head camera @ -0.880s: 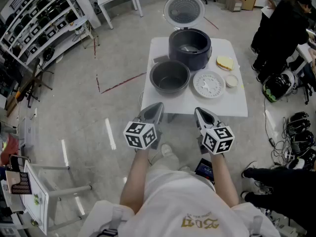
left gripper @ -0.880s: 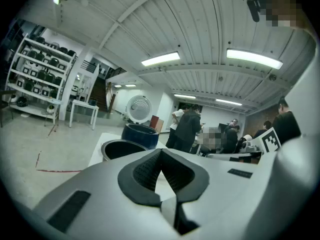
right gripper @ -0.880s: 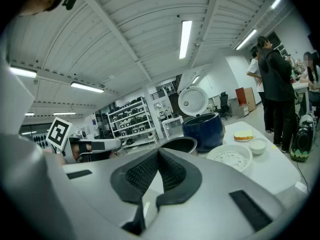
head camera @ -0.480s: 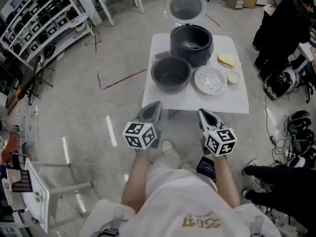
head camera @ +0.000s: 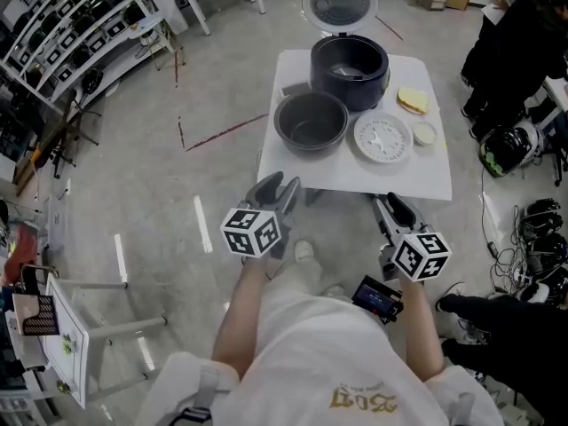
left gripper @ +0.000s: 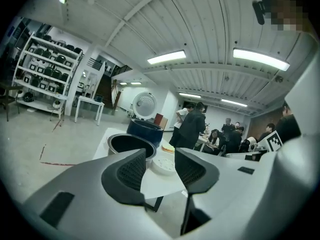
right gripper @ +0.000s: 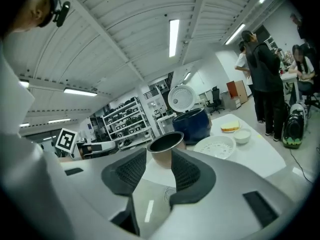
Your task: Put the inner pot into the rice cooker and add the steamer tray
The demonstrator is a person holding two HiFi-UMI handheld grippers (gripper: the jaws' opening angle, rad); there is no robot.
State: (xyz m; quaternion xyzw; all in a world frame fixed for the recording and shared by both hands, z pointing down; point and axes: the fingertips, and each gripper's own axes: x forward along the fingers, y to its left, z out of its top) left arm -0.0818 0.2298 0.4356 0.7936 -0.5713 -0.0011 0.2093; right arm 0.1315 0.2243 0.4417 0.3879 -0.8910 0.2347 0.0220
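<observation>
The inner pot (head camera: 310, 122) stands upright and empty on the white bench (head camera: 390, 177), at its left front, and we see it just in front of the dark rice cooker (head camera: 350, 71); from above we cannot tell whether the two touch. The cooker is open, its round lid (head camera: 338, 3) tipped back behind it. Just to the right of the pot lies the white steamer tray (head camera: 382, 138), flat on the bench, its perforated face up. Beyond the tray sit a small white bowl (head camera: 425, 133) and, farther back near the cooker, a pale yellow slab (head camera: 413, 100). Both our claws hang over the floor (head camera: 160, 193), short of the bench's near edge and well apart from the pot. The left claw (head camera: 278, 187) is released, its ribbed pads spread with only air between them, and its own view looks past them to the pot (left gripper: 131, 145). The right claw (head camera: 390, 204) is likewise released and grasps nothing; in its view the pot (right gripper: 165, 146) shows far off through the gap. A shelving rack (head camera: 71, 34) lines the far left, and a person in dark clothes (head camera: 515, 51) is at the right.
</observation>
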